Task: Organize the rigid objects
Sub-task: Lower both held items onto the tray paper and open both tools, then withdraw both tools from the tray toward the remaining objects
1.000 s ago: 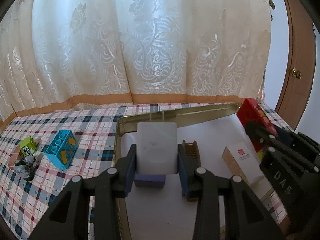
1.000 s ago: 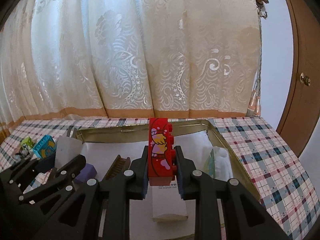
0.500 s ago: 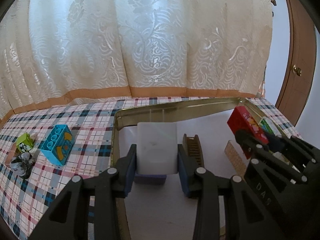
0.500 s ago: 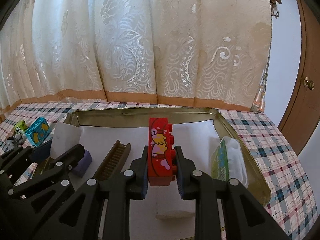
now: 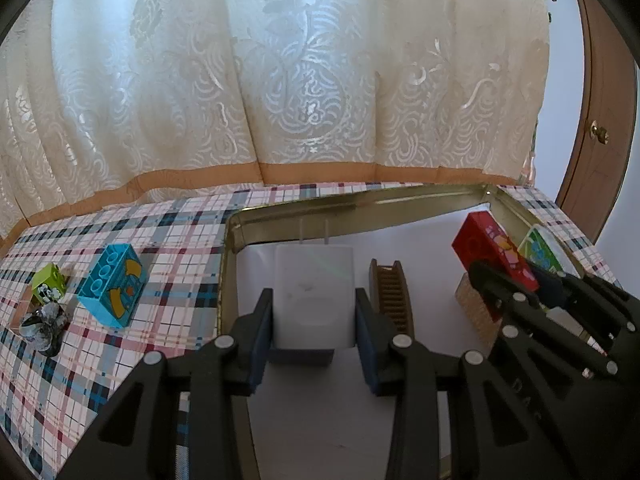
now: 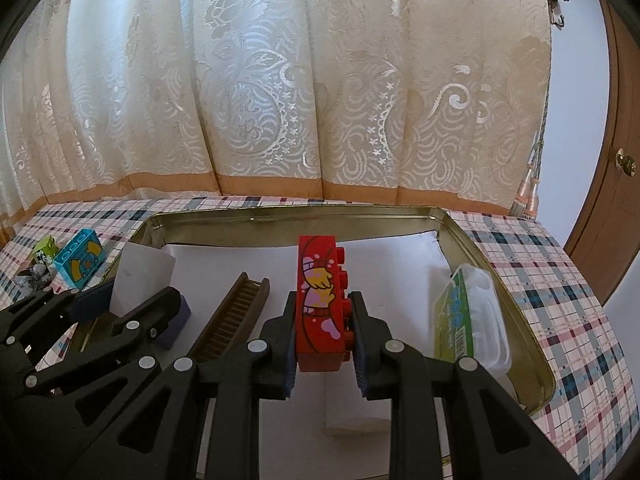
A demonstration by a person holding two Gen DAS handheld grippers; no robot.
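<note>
Toy building blocks: three, namely one red block [image 6: 319,298], one blue block [image 5: 112,286] and one green block [image 5: 49,289]. White plug adapter [image 5: 314,298]: one. Brown comb [image 6: 232,320]: one. Clear lidded container with green label [image 6: 472,318]: one. Purple block-shaped item [image 6: 176,320]: one. Patterned carton [image 5: 476,314]: one. Metal tray [image 6: 296,216]: one. Small grey object [image 5: 42,322], kind unclear: one.
</note>
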